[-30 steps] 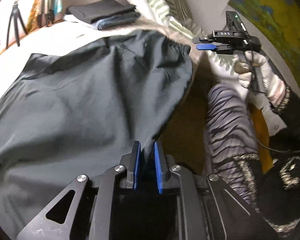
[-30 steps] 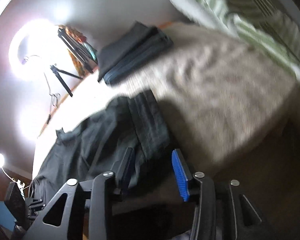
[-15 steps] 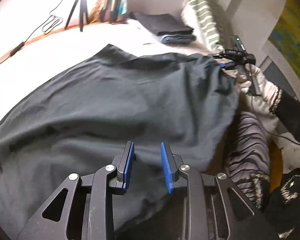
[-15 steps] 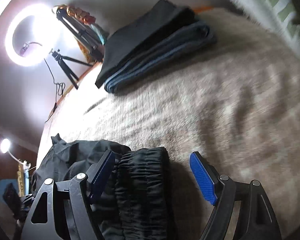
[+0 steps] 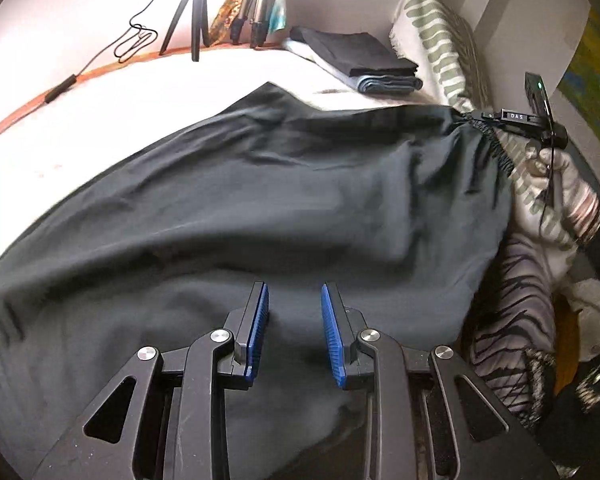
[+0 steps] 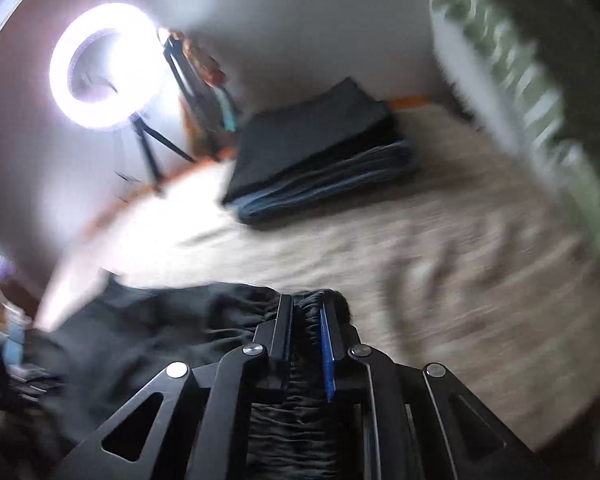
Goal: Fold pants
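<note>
We have the dark pants [image 5: 283, 200] spread across the beige bedspread [image 6: 480, 280], with the elastic waistband [image 5: 496, 144] toward the striped pillow [image 5: 440, 40] and the legs trailing off to the left of the left wrist view. Our right gripper [image 6: 306, 340] is clamped on the gathered waistband, the ribbed elastic bunched between its narrow jaws; in the left wrist view we see that corner lifted slightly and the cloth drawn taut from it. Our left gripper [image 5: 291, 320] hovers above the mid-section of the pants with its blue pads [image 5: 259, 328] parted and nothing between them.

We judge the fabric to be thin, light and limp: it ripples in soft folds, sags between held points and will not keep any shape by itself. It looks smooth, so a single layer could slide out of a shallow pinch. The waistband is the safest hold, since the elastic is thick and ridged and gives the pads something to bite. For our free gripper, we think the best hold is the opposite end of the waistband or a seam edge, taken deep, so both layers come along. A grab in the middle of the panel would only raise a tent of cloth.

A folded stack of dark and blue garments [image 5: 364, 68] sits near the pillow, well apart from our work.
</note>
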### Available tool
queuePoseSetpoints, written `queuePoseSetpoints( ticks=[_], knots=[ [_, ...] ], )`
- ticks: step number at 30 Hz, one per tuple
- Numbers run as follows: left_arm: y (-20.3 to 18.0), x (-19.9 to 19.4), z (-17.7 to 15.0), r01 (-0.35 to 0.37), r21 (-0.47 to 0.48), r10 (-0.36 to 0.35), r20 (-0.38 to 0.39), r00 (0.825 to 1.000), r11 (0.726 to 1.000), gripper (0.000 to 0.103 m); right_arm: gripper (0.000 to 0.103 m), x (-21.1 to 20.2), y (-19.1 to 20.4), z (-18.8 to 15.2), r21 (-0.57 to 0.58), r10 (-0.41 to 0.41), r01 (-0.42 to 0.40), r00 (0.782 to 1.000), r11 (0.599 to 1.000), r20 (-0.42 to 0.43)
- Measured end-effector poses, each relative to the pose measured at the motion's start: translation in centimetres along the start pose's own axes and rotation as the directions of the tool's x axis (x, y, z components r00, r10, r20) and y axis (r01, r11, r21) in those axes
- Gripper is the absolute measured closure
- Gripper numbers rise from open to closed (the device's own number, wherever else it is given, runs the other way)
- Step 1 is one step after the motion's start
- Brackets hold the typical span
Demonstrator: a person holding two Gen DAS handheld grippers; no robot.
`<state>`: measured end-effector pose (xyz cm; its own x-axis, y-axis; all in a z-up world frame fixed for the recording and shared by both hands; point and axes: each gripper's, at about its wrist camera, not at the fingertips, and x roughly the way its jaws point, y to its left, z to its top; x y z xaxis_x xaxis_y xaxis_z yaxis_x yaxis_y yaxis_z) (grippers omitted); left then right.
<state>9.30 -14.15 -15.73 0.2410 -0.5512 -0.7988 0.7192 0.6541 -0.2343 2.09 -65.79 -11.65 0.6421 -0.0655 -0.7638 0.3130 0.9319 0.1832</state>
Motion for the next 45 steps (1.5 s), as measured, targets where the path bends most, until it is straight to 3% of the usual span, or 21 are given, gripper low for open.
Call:
queuePoseSetpoints(
  ticks=[1, 3, 5, 7, 13, 16, 17, 18, 19, 23, 28, 29, 30, 31, 33, 35, 38, 40, 41, 44, 45],
  knots=[
    [0.2, -0.2, -0.1, -0.006, -0.003, 0.006, -0.001, 1.0, 1.0, 0.078, 0.088, 0.6, 0.3, 0.0, -0.022, -0.03, 0.029, 0.999, 0.999, -0.039],
    [1.1, -1.2, -0.3, -0.013, -0.028, 0.013, 0.02, 1.0, 1.0, 0.078, 0.061, 1.3, 1.1, 0.2, -0.06, -0.071, 0.067, 0.994, 0.996, -0.081],
    [2.2, -3.0, -0.5, -0.023, -0.076, 0.028, 0.057, 0.998, 0.997, 0.078, 0.047, 0.3, 2.8, 0.7, -0.129, -0.112, 0.109, 0.993, 0.986, -0.02],
    [3.4, -5.0, -0.7, -0.035, -0.12, 0.046, 0.092, 0.995, 0.992, 0.078, 0.042, -0.5, 4.7, 1.6, -0.174, -0.11, 0.114, 0.993, 0.978, 0.033],
    [7.7, -13.0, -2.5, -0.114, -0.27, 0.176, 0.217, 0.96, 0.956, 0.078, 0.039, 1.0, 12.5, 4.2, -0.305, 0.104, -0.101, 0.995, 0.947, -0.009],
    [10.0, -16.6, -4.4, -0.176, -0.344, 0.266, 0.236, 0.935, 0.922, 0.075, 0.035, 3.7, 15.9, 4.8, -0.324, 0.225, -0.241, 0.971, 0.915, -0.085],
    [10.6, -17.2, -4.8, -0.188, -0.362, 0.285, 0.236, 0.929, 0.913, 0.068, 0.035, 5.0, 17.2, 4.9, -0.326, 0.256, -0.279, 0.96, 0.903, -0.115],
    [11.2, -18.1, -5.6, -0.198, -0.391, 0.307, 0.238, 0.922, 0.899, 0.06, 0.034, 6.0, 18.6, 4.6, -0.325, 0.275, -0.307, 0.951, 0.894, -0.14],
    [12.2, -19.4, -6.7, -0.206, -0.43, 0.333, 0.244, 0.911, 0.879, 0.059, 0.034, 7.0, 19.7, 4.7, -0.32, 0.292, -0.332, 0.942, 0.887, -0.167],
    [14.7, -22.3, -10.2, -0.257, -0.526, 0.428, 0.231, 0.874, 0.811, 0.059, 0.032, 11.8, 24.3, 4.6, -0.309, 0.339, -0.417, 0.899, 0.855, -0.276],
    [17.7, -24.0, -15.8, -0.268, -0.658, 0.494, 0.182, 0.85, 0.703, 0.059, 0.033, 16.7, 28.2, 4.2, -0.335, 0.31, -0.435, 0.878, 0.836, -0.365],
    [18.1, -24.2, -16.7, -0.272, -0.676, 0.503, 0.17, 0.847, 0.685, 0.059, 0.046, 17.3, 28.7, 4.1, -0.33, 0.322, -0.452, 0.867, 0.829, -0.381],
    [18.6, -24.2, -17.6, -0.274, -0.693, 0.511, 0.158, 0.845, 0.667, 0.059, 0.076, 17.6, 29.2, 4.0, -0.322, 0.337, -0.474, 0.853, 0.819, -0.398],
    [19.1, -24.3, -18.7, -0.275, -0.713, 0.519, 0.145, 0.843, 0.645, 0.059, 0.086, 17.9, 29.7, 3.8, -0.318, 0.346, -0.493, 0.839, 0.81, -0.419],
    [20.1, -24.4, -20.4, -0.266, -0.749, 0.526, 0.128, 0.841, 0.606, 0.059, 0.098, 17.9, 31.1, 3.4, -0.383, 0.301, -0.465, 0.858, 0.798, -0.416],
    [21.3, -24.2, -22.2, -0.238, -0.789, 0.526, 0.123, 0.842, 0.566, 0.059, 0.099, 17.4, 32.3, 3.5, -0.469, 0.246, -0.414, 0.892, 0.78, -0.379],
    [22.5, -23.6, -23.6, -0.217, -0.82, 0.524, 0.116, 0.843, 0.53, 0.059, 0.1, 17.6, 32.7, 4.5, -0.501, 0.187, -0.328, 0.932, 0.801, -0.31],
    [23.5, -23.2, -24.5, -0.168, -0.849, 0.513, 0.135, 0.848, 0.501, 0.059, 0.098, 18.5, 33.0, 4.6, -0.487, 0.193, -0.345, 0.922, 0.802, -0.335],
    [23.9, -23.2, -25.0, -0.138, -0.865, 0.508, 0.148, 0.849, 0.483, 0.059, 0.092, 18.7, 33.2, 4.3, -0.49, 0.195, -0.361, 0.913, 0.794, -0.357],
    [25.0, -22.9, -26.8, -0.055, -0.903, 0.501, 0.185, 0.846, 0.425, 0.059, 0.062, 18.3, 33.5, 3.4, -0.498, 0.18, -0.362, 0.909, 0.788, -0.377],
    [25.0, -22.8, -27.1, -0.034, -0.908, 0.498, 0.197, 0.844, 0.417, 0.059, 0.057, 17.9, 33.5, 3.4, -0.5, 0.18, -0.354, 0.914, 0.79, -0.363]
  ],
)
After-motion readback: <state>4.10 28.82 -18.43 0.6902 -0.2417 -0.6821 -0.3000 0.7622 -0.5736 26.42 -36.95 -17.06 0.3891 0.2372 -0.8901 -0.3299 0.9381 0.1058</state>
